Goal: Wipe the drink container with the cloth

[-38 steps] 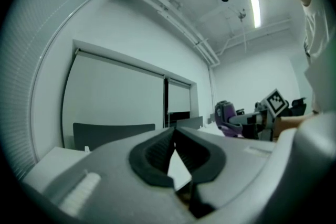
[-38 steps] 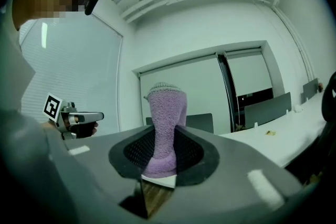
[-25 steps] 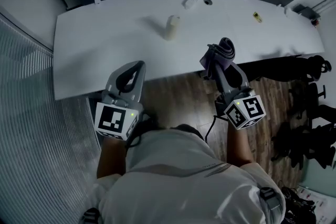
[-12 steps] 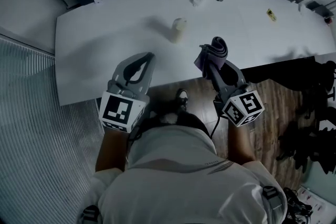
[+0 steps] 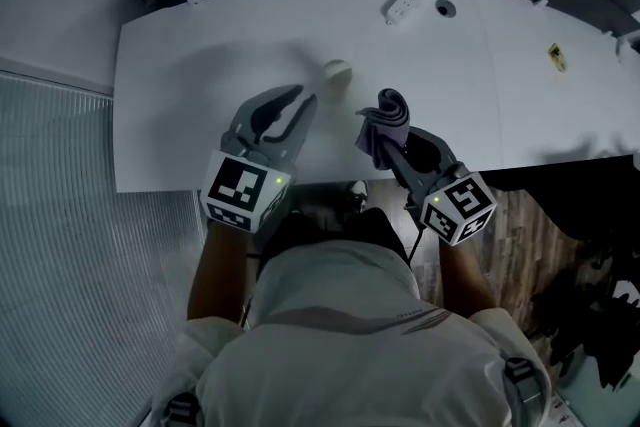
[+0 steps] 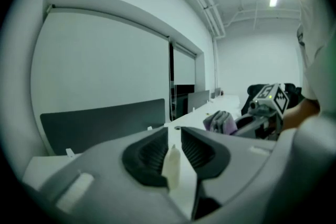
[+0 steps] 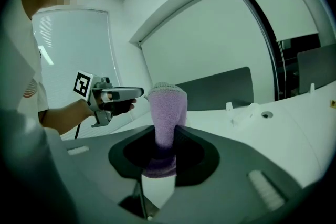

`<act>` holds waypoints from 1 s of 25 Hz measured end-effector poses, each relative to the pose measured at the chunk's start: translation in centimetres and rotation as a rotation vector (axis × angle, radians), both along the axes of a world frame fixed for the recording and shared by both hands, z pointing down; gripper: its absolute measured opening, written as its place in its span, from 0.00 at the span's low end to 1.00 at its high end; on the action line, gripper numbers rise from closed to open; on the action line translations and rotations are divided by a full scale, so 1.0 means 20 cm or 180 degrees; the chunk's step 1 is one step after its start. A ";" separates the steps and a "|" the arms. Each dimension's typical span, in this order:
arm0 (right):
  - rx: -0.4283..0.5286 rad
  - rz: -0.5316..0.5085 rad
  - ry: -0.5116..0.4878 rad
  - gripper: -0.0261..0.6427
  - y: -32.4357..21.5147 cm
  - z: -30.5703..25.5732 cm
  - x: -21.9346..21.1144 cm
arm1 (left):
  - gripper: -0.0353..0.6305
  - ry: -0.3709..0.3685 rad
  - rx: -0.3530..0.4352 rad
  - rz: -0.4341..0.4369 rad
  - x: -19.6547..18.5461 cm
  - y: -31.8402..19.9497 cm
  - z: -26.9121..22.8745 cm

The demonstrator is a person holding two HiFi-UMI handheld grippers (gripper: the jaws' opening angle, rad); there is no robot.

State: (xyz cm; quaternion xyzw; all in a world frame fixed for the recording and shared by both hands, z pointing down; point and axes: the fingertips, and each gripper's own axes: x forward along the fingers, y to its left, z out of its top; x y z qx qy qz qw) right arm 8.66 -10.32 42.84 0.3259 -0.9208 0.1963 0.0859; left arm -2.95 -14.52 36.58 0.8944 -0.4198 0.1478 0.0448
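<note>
Cloth (image 5: 392,105), purple and bunched, is clamped upright between the closed jaws of the right gripper (image 5: 383,137), its rounded top standing above the pads in the right gripper view (image 7: 167,105). Both forearms are stretched forward from the person's body, each gripper pointed away and slightly downward over the near part of the white worktop (image 5: 180,75). The left gripper (image 5: 303,95) is held just left of the right one, the two side by side but apart. Its jaws have just been opening and now stand partly apart, with nothing pressed between the pads. In the left gripper view the drink container (image 6: 171,165), a pale upright bottle, is seen through the gap between the jaws. From the head view it (image 5: 337,70) is shown standing on the worktop just beyond the left gripper's tips, not touched by them, and a little left of the cloth. Farther back a white power strip (image 5: 407,0) lies near the far edge. A second earlier both grippers were held short of the worktop's near edge, over the wooden floor, and the left jaws were together. Since then both have been carried forward over the worktop, close to the container, while the grip on the cloth is unchanged.
</note>
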 end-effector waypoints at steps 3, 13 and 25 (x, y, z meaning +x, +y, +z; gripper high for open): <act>-0.0187 -0.0196 0.0025 0.19 -0.03 0.12 -0.10 | 0.21 -0.0089 -0.0070 0.0044 -0.01 -0.10 0.08; -0.0573 -0.0395 0.0151 0.19 -0.03 0.38 -0.31 | 0.28 -0.0563 -0.0583 0.0513 0.15 -0.35 0.36; -0.0768 -0.0487 0.0043 0.19 -0.06 0.52 -0.59 | 0.24 -0.0788 -0.0920 0.0860 0.19 -0.39 0.57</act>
